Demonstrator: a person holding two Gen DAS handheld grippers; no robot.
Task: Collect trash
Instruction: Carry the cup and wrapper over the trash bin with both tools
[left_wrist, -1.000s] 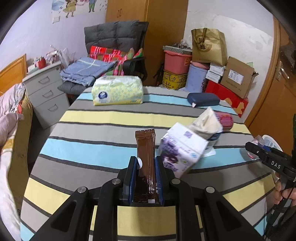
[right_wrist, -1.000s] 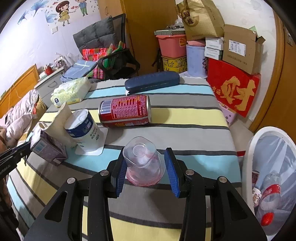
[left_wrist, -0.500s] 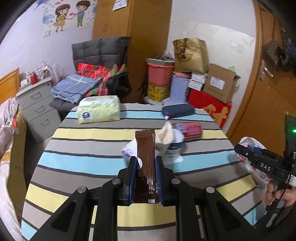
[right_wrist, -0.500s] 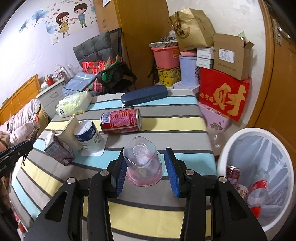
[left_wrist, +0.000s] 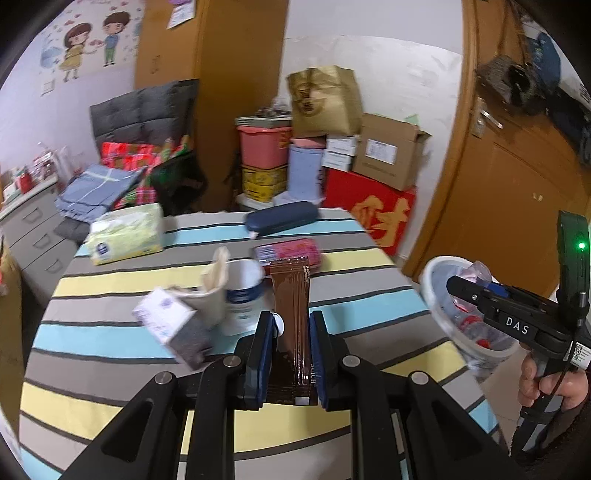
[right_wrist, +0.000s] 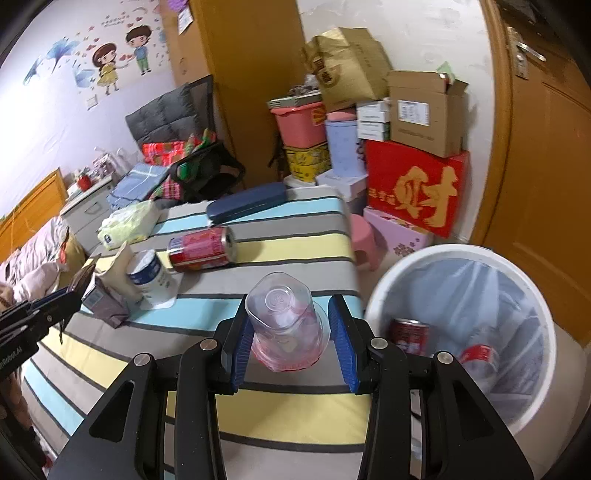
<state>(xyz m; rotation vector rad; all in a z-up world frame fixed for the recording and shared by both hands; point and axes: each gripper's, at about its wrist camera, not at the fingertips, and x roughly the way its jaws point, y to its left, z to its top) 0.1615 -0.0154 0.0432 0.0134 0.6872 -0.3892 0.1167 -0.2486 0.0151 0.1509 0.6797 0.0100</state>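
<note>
we are carrying two pieces of trash toward the white bin (right_wrist: 458, 254), which is standing on the floor just past the striped table (right_wrist: 295, 251). our right gripper (right_wrist: 291, 332) is clamping a clear plastic cup (right_wrist: 284, 314), its base pointing forward, and is hanging over the table edge nearest the bin. our left gripper (left_wrist: 290, 350) is pinching a brown wrapper (left_wrist: 291, 310) upright, over the table and farther from the bin. we judge the next move as swinging the cup over the bin's mouth and opening the fingers. a red can (right_wrist: 201, 248), a carton (right_wrist: 103, 299) and a paper cup (right_wrist: 149, 275) are lying on the table, well away from the bin.
</note>
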